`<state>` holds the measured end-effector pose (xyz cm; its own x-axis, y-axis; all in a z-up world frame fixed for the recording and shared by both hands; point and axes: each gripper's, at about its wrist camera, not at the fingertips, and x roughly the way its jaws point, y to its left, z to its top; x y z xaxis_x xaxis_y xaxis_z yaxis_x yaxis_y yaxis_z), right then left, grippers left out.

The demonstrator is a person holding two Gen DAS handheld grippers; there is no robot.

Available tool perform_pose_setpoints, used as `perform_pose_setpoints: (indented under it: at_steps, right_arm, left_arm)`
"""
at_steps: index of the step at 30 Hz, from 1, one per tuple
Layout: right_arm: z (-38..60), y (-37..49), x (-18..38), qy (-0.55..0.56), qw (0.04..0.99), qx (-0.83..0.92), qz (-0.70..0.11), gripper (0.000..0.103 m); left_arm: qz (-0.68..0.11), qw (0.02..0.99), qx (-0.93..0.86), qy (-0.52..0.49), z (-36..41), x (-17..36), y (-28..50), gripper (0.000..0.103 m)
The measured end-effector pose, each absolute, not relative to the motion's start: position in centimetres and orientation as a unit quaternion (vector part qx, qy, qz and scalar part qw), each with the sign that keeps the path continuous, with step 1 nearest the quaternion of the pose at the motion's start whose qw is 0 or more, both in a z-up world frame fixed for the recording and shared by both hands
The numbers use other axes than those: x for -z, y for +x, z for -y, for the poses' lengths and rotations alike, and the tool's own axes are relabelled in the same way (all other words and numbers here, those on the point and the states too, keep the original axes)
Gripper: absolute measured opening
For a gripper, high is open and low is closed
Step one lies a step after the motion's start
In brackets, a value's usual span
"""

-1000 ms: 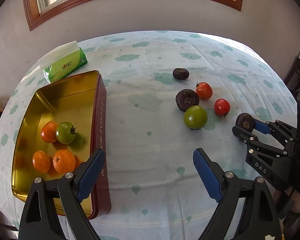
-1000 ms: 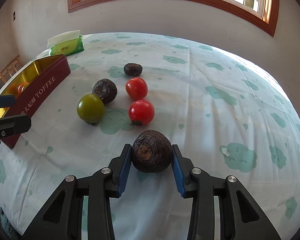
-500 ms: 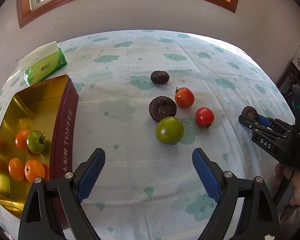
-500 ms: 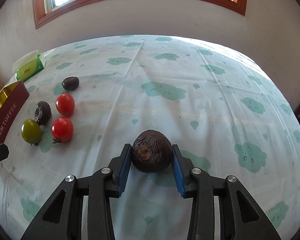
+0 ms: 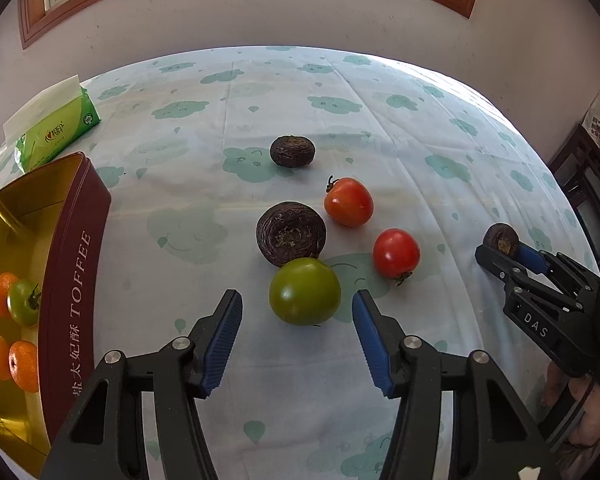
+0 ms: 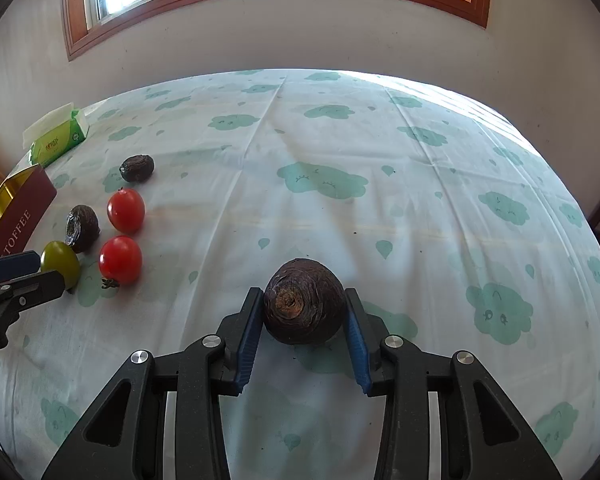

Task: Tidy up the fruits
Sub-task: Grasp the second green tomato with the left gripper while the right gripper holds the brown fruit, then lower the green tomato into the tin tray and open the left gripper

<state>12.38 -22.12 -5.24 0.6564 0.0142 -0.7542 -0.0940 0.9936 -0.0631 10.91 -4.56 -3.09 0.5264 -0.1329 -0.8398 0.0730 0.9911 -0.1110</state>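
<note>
Looks like mid-sort: right gripper (image 6: 300,312) jaws clenched on a dark wrinkled fruit (image 6: 305,306) at frame centre, low over the counter (image 6: 380,160). Left gripper (image 5: 298,316) jaws spread wide around the green tomato (image 5: 305,291), lower middle. Next they need closing, I'd guess, then over to the tin (image 5: 76,264) at left.

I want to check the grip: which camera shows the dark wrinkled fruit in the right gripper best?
The right wrist view: the dark fruit sits large between the right gripper pads. The left wrist view shows it small, partly hidden behind the fingers.
</note>
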Motion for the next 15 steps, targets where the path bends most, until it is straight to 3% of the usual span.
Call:
perform_pose_setpoints:
  at_steps: [8,15]
  right_arm:
    - [22.10,12.37,5.22,-0.048,0.909,-0.030,-0.413,0.041]
    - [22.07,12.36,5.24,-0.049,0.909,-0.029,-0.413,0.041]
  left_arm:
    - [-0.489,0.869,0.063,-0.033,4.83,3.87,11.45,0.035]
    - [-0.487,0.871,0.064,-0.015,5.10,3.77,10.66,0.033]
